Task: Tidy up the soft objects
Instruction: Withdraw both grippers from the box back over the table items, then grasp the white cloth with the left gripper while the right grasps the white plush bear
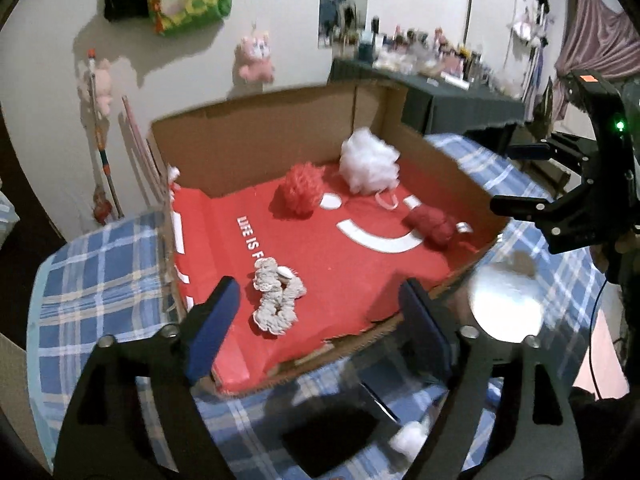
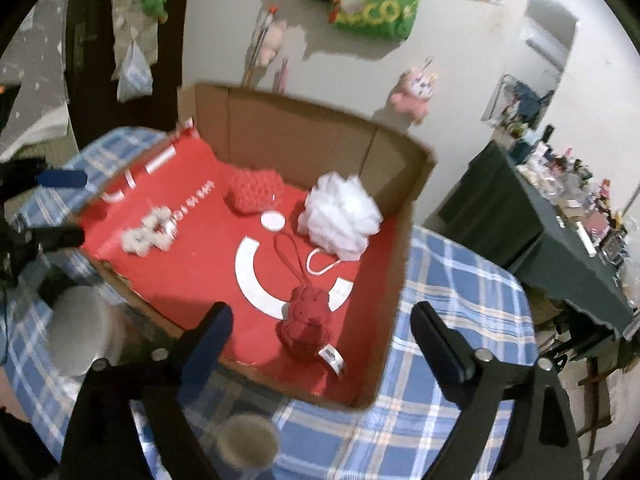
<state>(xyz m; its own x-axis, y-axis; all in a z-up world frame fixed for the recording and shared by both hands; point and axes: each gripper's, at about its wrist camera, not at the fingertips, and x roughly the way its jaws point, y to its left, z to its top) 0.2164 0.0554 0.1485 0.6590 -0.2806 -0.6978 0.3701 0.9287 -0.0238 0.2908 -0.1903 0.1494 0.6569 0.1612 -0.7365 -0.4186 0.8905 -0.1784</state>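
A cardboard box [image 1: 248,144] with a red printed floor holds several soft things: a white knitted scrunchie [image 1: 276,294], a red mesh pouf [image 1: 302,190], a white pouf [image 1: 368,164] and a dark red knitted toy [image 1: 434,224]. My left gripper [image 1: 320,320] is open and empty, just above the scrunchie at the box's near edge. In the right wrist view the box [image 2: 304,132] shows the scrunchie [image 2: 150,232], red pouf [image 2: 254,192], white pouf [image 2: 340,216] and red toy [image 2: 306,322]. My right gripper [image 2: 322,340] is open and empty over the red toy.
The box sits on a blue plaid cloth [image 1: 100,280]. A round shiny lid [image 1: 506,300] lies right of the box, a white tuft [image 1: 408,438] and a dark object [image 1: 332,436] in front. A cup [image 2: 248,446] and a grey cylinder [image 2: 78,328] stand near the box. A cluttered dark table [image 2: 560,224] is behind.
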